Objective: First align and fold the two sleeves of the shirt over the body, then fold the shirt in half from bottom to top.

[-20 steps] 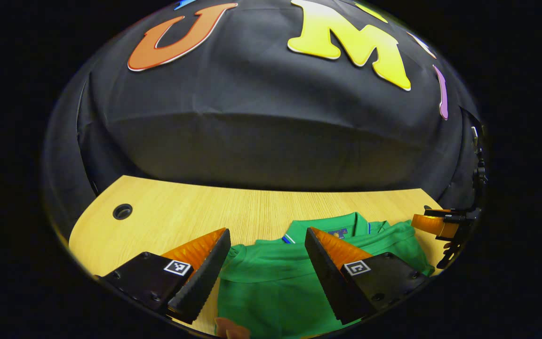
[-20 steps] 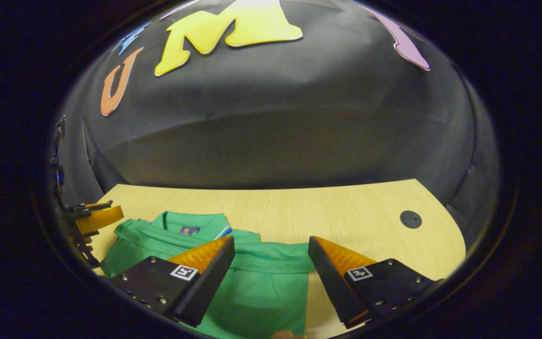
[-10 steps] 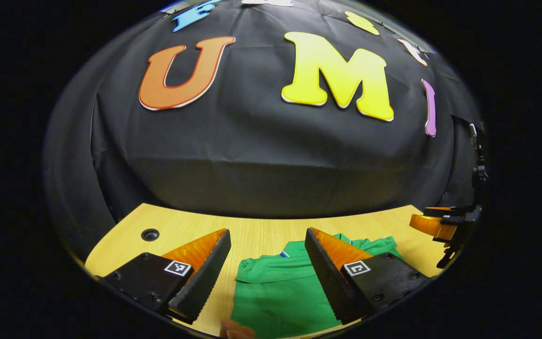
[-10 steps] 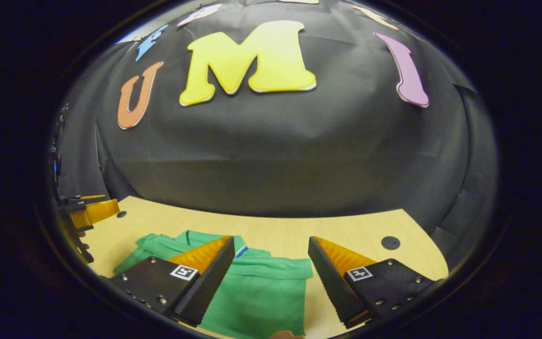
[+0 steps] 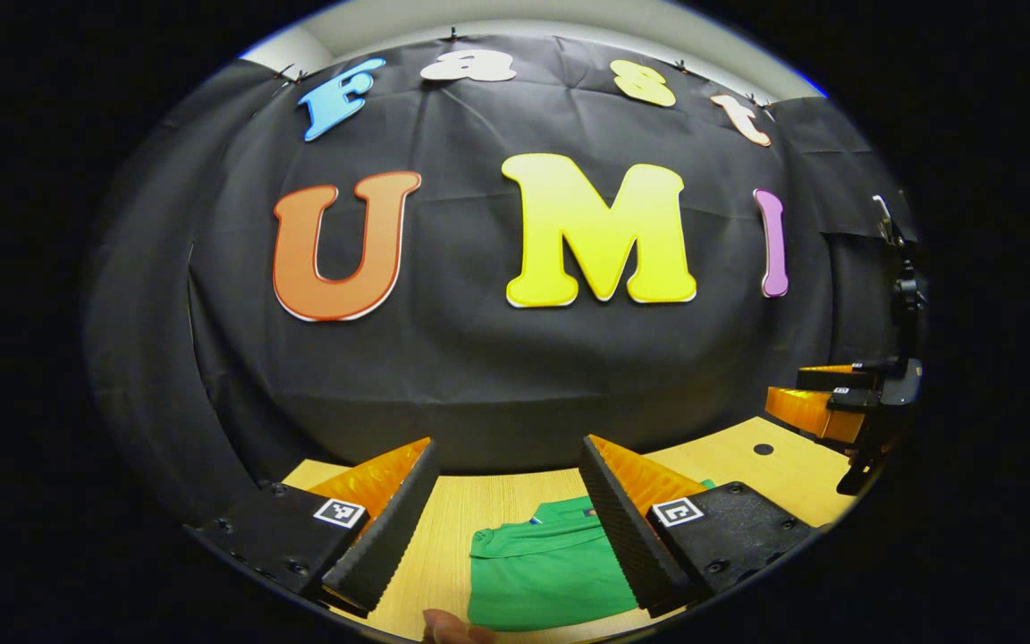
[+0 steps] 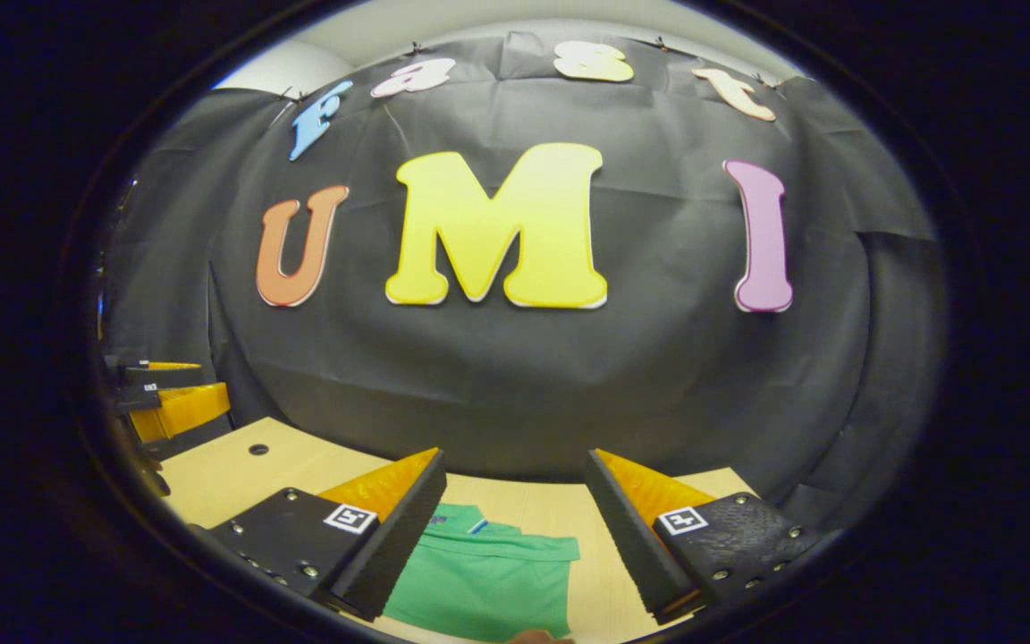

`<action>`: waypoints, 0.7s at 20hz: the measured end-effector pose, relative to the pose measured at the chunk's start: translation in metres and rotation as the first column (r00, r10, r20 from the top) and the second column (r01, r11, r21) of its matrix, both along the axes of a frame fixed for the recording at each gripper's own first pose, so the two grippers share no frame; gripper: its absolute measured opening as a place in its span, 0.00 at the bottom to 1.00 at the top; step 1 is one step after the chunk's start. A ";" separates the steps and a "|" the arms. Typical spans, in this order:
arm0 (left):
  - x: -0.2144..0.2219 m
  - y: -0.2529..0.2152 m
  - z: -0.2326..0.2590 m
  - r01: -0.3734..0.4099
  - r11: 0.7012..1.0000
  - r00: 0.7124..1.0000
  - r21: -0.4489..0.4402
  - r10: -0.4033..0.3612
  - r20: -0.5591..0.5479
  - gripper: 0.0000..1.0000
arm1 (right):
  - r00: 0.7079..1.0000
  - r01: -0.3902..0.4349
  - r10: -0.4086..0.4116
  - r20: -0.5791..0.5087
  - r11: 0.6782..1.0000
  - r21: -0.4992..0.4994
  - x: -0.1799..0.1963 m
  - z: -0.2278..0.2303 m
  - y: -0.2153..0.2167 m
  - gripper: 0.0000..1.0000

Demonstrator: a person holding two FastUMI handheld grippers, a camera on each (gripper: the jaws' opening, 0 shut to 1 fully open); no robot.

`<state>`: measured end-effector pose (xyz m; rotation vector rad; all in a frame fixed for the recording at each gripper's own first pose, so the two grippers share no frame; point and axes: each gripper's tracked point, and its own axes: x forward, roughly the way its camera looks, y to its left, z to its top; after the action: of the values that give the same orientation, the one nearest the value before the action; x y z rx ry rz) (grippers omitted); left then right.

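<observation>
Shirt (image 5: 542, 572) folded on table (image 5: 783, 465); both claws agape.

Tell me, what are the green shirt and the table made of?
The green shirt looks like soft matte knit cloth, maybe cotton: it folds and has a collar. The table looks like pale wood or wood-look laminate, with fine straight grain lines and a smooth top.

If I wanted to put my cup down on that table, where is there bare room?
Bare wood lies between the folded green shirt and the black cloth wall, and around the round hole on the light wooden table. The near middle, where the shirt lies, is crowded.
</observation>
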<state>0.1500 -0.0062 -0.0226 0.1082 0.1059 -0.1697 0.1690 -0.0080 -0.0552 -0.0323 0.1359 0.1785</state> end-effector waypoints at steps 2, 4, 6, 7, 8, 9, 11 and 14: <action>-0.016 -0.003 0.016 -0.003 1.000 1.000 0.002 0.003 0.019 1.00 | 1.000 0.006 -0.006 0.025 1.000 0.015 -0.013 0.023 0.001 0.98; -0.033 -0.008 0.028 -0.004 1.000 1.000 -0.029 0.005 0.025 1.00 | 0.999 0.012 -0.013 0.048 1.000 0.024 -0.030 0.042 0.000 0.97; -0.050 -0.006 0.036 -0.017 0.999 1.000 -0.038 0.017 0.025 1.00 | 0.998 0.015 -0.017 0.055 0.999 0.028 -0.037 0.057 -0.006 0.98; -0.057 -0.005 0.038 -0.023 0.999 0.999 -0.048 0.024 0.028 1.00 | 0.998 0.012 -0.014 0.054 0.999 0.040 -0.046 0.063 -0.003 0.97; -0.062 -0.006 0.040 -0.023 0.997 0.999 -0.071 0.025 0.027 1.00 | 0.999 0.011 -0.013 0.040 0.998 0.056 -0.056 0.063 -0.002 0.97; -0.065 -0.006 0.039 -0.024 0.996 0.999 -0.091 0.026 0.023 1.00 | 1.000 -0.004 0.002 0.029 0.998 0.069 -0.066 0.061 0.003 0.98; -0.075 -0.003 0.036 -0.035 0.993 0.999 -0.117 0.037 0.013 1.00 | 1.000 0.003 -0.004 0.015 0.998 0.055 -0.079 0.054 0.000 0.98; -0.080 0.000 0.032 -0.053 0.990 0.999 -0.130 0.054 -0.001 1.00 | 1.000 -0.010 0.010 0.004 0.999 0.049 -0.088 0.050 0.005 0.98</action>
<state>0.0704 -0.0066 0.0092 -0.0246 0.0947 -0.1226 0.0814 -0.0029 -0.0050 0.0159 0.1272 0.1915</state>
